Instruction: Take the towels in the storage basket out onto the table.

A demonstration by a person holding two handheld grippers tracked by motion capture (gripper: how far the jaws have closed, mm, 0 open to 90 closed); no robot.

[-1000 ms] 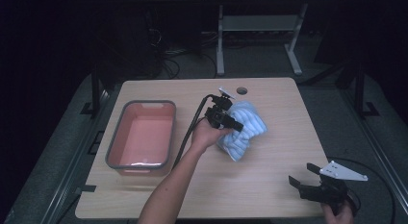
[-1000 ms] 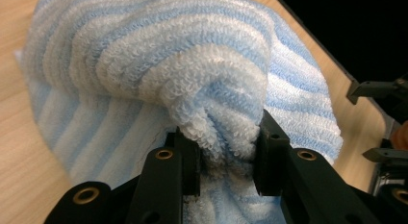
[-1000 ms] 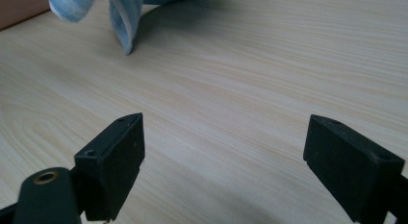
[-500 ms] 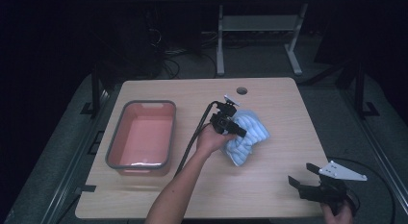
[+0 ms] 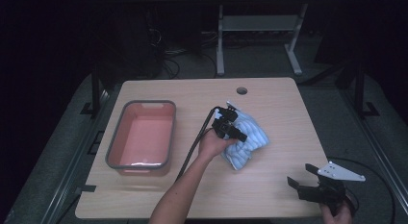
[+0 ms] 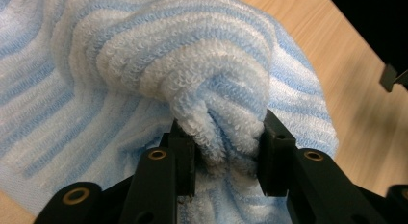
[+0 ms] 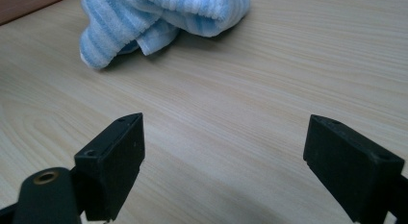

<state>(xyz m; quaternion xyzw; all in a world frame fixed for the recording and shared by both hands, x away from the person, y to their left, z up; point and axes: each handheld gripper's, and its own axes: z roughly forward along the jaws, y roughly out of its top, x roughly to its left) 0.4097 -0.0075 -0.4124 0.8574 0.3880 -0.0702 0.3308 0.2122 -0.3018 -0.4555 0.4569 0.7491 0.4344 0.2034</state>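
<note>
Left tool (image 6: 219,152) of mine pinches a bunched fold of the blue-and-white striped towel (image 6: 144,80); its jaws have just been easing apart, yet the terry is wedged between the pads on both sides. From above, that left tool (image 5: 230,129) sits on the towel (image 5: 250,142), which lies crumpled on the worktop (image 5: 288,108), to the right of the pink tub (image 5: 143,136) and well apart from it. My right tool (image 7: 223,161) hangs spread wide with bare wood between its jaws, near the worktop's front right corner, well clear of the towel (image 7: 159,17).
</note>
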